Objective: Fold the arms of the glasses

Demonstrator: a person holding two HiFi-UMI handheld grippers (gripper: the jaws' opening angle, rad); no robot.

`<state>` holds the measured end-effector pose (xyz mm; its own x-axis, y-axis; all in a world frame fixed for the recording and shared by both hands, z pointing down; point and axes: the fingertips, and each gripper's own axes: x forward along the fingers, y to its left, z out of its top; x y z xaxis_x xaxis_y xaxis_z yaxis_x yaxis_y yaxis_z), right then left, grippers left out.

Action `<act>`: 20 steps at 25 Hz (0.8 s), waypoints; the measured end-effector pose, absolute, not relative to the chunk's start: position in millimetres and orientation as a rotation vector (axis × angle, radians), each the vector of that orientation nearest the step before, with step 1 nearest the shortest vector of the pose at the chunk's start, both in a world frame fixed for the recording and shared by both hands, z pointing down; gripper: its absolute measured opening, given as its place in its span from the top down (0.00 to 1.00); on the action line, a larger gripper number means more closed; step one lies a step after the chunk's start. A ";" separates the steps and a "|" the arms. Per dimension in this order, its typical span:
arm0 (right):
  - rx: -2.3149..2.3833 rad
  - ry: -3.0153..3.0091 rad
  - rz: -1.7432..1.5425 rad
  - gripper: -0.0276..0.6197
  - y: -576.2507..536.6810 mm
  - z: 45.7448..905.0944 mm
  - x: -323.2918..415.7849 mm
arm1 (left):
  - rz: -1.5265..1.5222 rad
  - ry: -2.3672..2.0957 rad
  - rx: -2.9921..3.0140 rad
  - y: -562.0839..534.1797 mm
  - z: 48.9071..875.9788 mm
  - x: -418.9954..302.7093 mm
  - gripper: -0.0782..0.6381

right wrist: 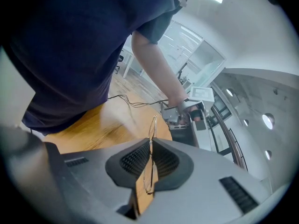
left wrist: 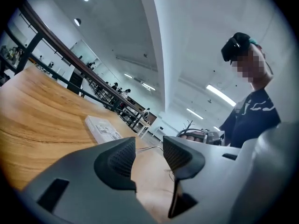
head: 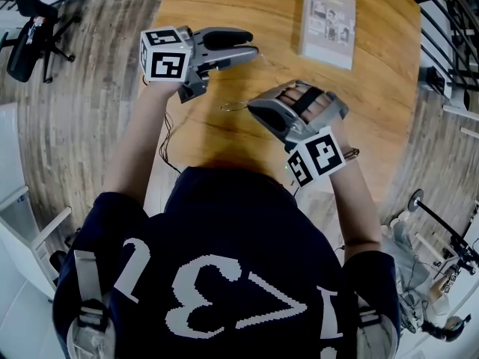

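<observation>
**Glasses (right wrist: 152, 129) pinched by the right gripper (right wrist: 150, 157); left gripper (left wrist: 148, 155) spread and empty**

Head view: thin wire-framed glasses (head: 233, 107) hang just above the wooden worktop (head: 224, 6) at the tip of the right gripper (head: 254, 109). That gripper slants down toward the person's left. The left gripper (head: 251, 45) is held level, farther out over the worktop, pointing toward the person's right and clear of the frame. A flat printed box (head: 328, 25) lies well apart, near the far edge. A dark cable (head: 168, 137) trails over the near left edge.

Left gripper view: the two ribbed fingers (left wrist: 116, 158) stand spread, with only bare worktop between them. A thin piece of wire shows on the wood beyond them. The printed box (left wrist: 103, 129) lies to the left, and the right gripper (left wrist: 201, 135) sits behind the right-hand finger, in front of the person in a dark shirt.

Right gripper view: the fingers (right wrist: 135, 160) are pressed together on the metal frame. One rim loop rises above them, and another part of the frame hangs below in the gap. Across the worktop, the left gripper (right wrist: 189, 110) is in the person's hand.
</observation>
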<state>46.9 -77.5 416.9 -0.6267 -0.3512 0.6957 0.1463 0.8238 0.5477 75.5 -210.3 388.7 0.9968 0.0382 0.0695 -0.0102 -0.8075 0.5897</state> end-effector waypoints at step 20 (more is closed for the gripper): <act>0.385 -2.231 -0.447 0.90 -110.4 428.9 68.5 | 0.189 0.411 2.397 -121.2 413.1 40.3 0.62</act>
